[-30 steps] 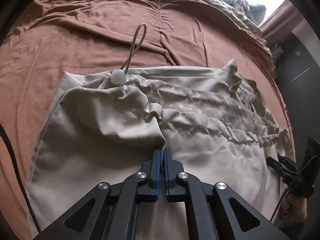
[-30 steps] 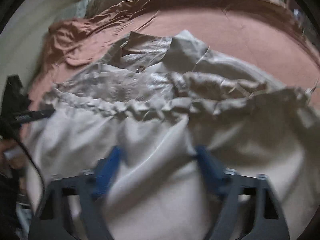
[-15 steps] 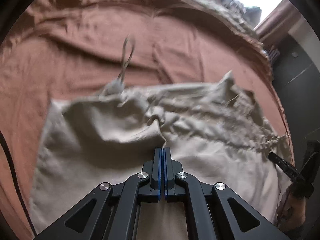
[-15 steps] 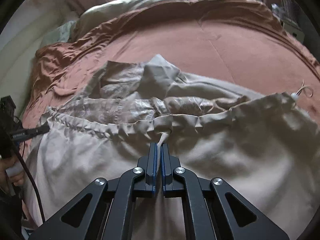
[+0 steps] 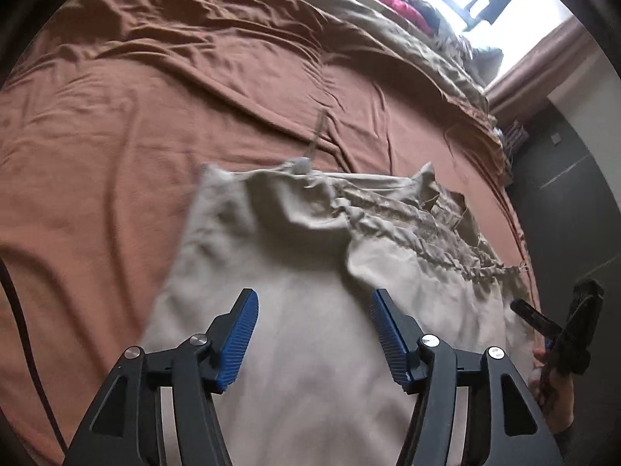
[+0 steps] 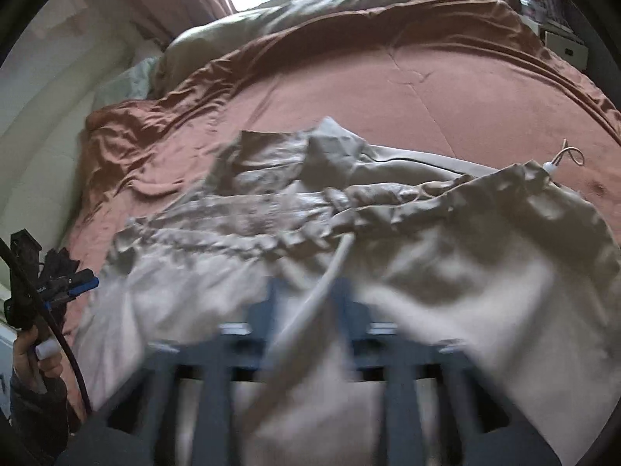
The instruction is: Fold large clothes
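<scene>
Beige garment (image 5: 310,310), smooth satiny fabric w/ ruched drawstring waistband, lies rumpled on rust-brown bedspread (image 5: 155,116). Left gripper (image 5: 314,330) spread wide above cloth, ribbed blue pads (image 5: 238,341) empty. Right gripper (image 6: 310,310) blurred; jaw state can't be told; white cord (image 6: 330,272) runs between fingers.

Window (image 5: 485,11) daylight glares; the right tongs (image 6: 306,310) look motion-blurred, perhaps.

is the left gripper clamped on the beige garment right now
No, the left gripper has its blue jaws spread wide apart above the beige garment, with nothing pinched between them.
</scene>
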Demonstrator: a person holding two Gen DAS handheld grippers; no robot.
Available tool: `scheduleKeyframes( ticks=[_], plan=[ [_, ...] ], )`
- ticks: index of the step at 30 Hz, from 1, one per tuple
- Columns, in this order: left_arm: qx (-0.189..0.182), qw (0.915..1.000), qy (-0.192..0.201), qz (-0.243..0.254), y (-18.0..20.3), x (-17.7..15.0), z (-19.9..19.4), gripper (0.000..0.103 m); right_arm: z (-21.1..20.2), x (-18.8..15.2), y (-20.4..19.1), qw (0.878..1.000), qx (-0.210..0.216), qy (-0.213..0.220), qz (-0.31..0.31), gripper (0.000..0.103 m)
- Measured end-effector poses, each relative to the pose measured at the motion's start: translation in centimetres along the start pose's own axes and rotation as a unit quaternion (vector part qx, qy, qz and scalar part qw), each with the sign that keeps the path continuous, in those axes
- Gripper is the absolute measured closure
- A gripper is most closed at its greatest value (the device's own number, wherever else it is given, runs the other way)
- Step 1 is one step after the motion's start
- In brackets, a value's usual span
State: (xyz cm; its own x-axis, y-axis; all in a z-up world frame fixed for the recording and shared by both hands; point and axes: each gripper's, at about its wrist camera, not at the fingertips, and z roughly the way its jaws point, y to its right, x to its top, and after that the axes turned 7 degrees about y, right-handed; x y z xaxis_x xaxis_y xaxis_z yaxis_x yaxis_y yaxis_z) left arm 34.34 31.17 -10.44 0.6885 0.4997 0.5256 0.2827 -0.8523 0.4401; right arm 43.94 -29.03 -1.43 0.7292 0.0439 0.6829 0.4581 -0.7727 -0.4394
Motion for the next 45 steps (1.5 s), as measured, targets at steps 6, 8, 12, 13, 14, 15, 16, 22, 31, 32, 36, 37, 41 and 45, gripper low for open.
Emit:
scheduleKeyframes(
  ticks=[6,8,12,13,14,15,16,22,31,32,36,37,41,45],
  plan=[
    [0.010,0.9997,0.009,-0.021,-3.5,-2.8,-3.5,0.040,-3.7,-3.1,-1.8,0.999,0.019,0.027,0.007,0.022],
    [0.019,0.9994,0.010,-0.026,-4.3,-3.5,-4.0,0.040,-5.0,-4.4,-2.4,0.999,0.021,0.041,0.007,0.022],
    [0.033,0.9989,0.011,-0.033,-6.0,-5.4,-5.5,0.040,-6.4,-7.2,-4.0,0.998,0.038,0.056,0.004,0.037],
    [0.035,0.9988,0.011,-0.034,-6.3,-5.8,-5.7,0.040,-6.5,-8.0,-4.5,0.998,0.043,0.053,0.002,0.052],
    [0.035,0.9987,0.010,-0.037,-6.6,-6.1,-6.0,0.040,-6.4,-8.6,-5.0,0.998,0.045,0.048,0.001,0.057],
    [0.034,0.9986,0.010,-0.039,-6.9,-6.5,-6.3,0.040,-6.3,-9.0,-5.3,0.998,0.047,0.044,-0.001,0.063],
    [0.035,0.9985,0.012,-0.042,-7.3,-7.0,-6.6,0.040,-6.3,-9.5,-5.8,0.998,0.053,0.040,-0.005,0.068],
    [0.008,0.9967,0.007,-0.080,-9.4,-10.0,-7.5,0.040,-6.3,-11.7,-8.4,0.998,0.051,0.018,-0.038,0.076],
    [-0.096,0.9845,0.001,-0.146,-10.3,-12.3,-7.5,0.040,-6.0,-15.0,-9.4,0.997,0.030,-0.023,-0.064,0.092],
    [-0.091,0.9847,0.000,-0.149,-10.1,-12.4,-7.3,0.040,-5.6,-15.0,-9.3,0.997,0.023,-0.027,-0.064,0.093],
    [-0.067,0.9844,0.004,-0.162,-9.9,-12.5,-7.0,0.058,-3.7,-14.0,-8.6,0.998,-0.018,-0.028,-0.051,0.096],
    [-0.069,0.9828,0.005,-0.171,-10.1,-12.5,-7.0,0.059,-3.1,-13.3,-8.3,0.998,-0.025,-0.028,-0.048,0.096],
    [-0.069,0.9776,0.011,-0.198,-10.9,-12.7,-7.0,0.067,-0.8,-10.8,-7.8,0.997,-0.038,-0.038,-0.047,0.096],
    [-0.067,0.9736,0.018,-0.218,-11.1,-13.0,-7.2,0.067,2.2,-7.9,-7.9,0.996,-0.054,-0.049,-0.058,0.096]
  ],
)
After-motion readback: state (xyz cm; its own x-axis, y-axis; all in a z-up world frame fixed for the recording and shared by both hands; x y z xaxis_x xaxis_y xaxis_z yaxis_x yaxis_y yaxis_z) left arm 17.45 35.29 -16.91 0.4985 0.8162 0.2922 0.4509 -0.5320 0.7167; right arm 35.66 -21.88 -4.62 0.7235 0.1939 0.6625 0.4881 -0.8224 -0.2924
